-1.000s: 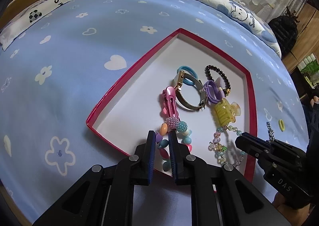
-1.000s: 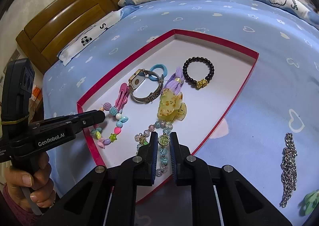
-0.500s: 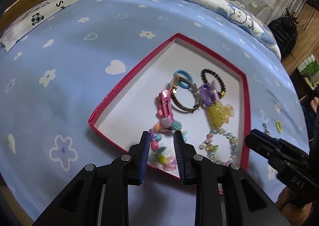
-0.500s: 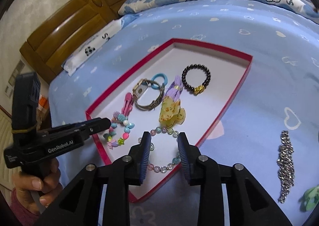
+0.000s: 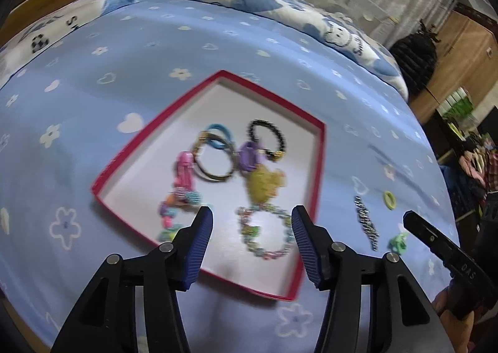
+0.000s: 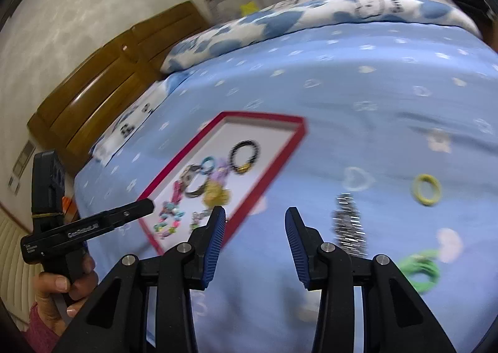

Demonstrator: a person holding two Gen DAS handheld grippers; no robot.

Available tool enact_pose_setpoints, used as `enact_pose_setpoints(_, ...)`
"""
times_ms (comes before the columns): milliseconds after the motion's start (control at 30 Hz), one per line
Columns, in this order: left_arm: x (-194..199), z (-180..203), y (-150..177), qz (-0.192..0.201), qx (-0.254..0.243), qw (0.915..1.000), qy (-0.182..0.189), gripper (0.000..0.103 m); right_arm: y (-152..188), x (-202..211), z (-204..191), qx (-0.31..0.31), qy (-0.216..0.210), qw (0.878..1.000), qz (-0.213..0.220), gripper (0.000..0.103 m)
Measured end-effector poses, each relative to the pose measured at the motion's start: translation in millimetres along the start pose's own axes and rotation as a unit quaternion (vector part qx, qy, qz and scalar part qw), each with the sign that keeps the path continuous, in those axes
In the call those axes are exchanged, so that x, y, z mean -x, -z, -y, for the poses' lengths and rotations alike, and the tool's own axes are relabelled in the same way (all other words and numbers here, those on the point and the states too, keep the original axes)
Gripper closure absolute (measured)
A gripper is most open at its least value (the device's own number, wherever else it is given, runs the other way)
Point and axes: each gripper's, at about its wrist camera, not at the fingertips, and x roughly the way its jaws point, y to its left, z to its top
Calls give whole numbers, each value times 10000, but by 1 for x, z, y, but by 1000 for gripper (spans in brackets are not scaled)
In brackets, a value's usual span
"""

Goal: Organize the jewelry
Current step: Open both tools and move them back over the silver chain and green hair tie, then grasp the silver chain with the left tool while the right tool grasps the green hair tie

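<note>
Red-rimmed and white inside, the shallow box (image 5: 314, 166) lies on the blue flower-and-heart bedsheet (image 5: 124, 51) at the centre of the left wrist view. It holds a black bead bracelet (image 5: 267, 138), a blue hair tie (image 5: 218, 138), a watch (image 5: 214, 163), a pink hair clip (image 5: 183, 169), a purple piece (image 5: 247, 155), a yellow claw clip (image 5: 264, 185), a bright bead bracelet (image 5: 169, 216) and a pale bead bracelet (image 5: 267, 231). At the bottom of that frame the left tool (image 5: 252, 241) hangs spread, its jaws having just been opening, with nothing pinched; the pale bead bracelet shows through the gap, lying loose on the box floor. The right tool (image 6: 255, 242), bottom centre of the right wrist view, is likewise spread and empty after just opening, above bare sheet right of the box. On the sheet at lower right of that blurred frame lie a silver chain (image 6: 348, 222), a yellow ring (image 6: 426, 189) and a green piece (image 6: 420, 269). A hand (image 6: 62, 287) grips the left tool's handle at lower left.
</note>
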Motion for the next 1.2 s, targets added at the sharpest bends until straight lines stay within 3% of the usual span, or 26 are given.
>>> enact_pose_setpoints(367,-9,56,2,-217,-549,9978,294,44,12,62,72,-725,563,9947,466,58)
enact_pose_setpoints(600,-25,83,4,-376,-790,9956,349,44,24,79,91,-916,737,9916,545,57)
enact_pose_setpoints(900,-39,102,6,-461,-908,9943,325,42,34,84,101,-959,790,9910,502,55)
enact_pose_setpoints(1200,-65,116,9,-668,-1049,9919,252,41,46,62,106,-887,845,9923,191,54)
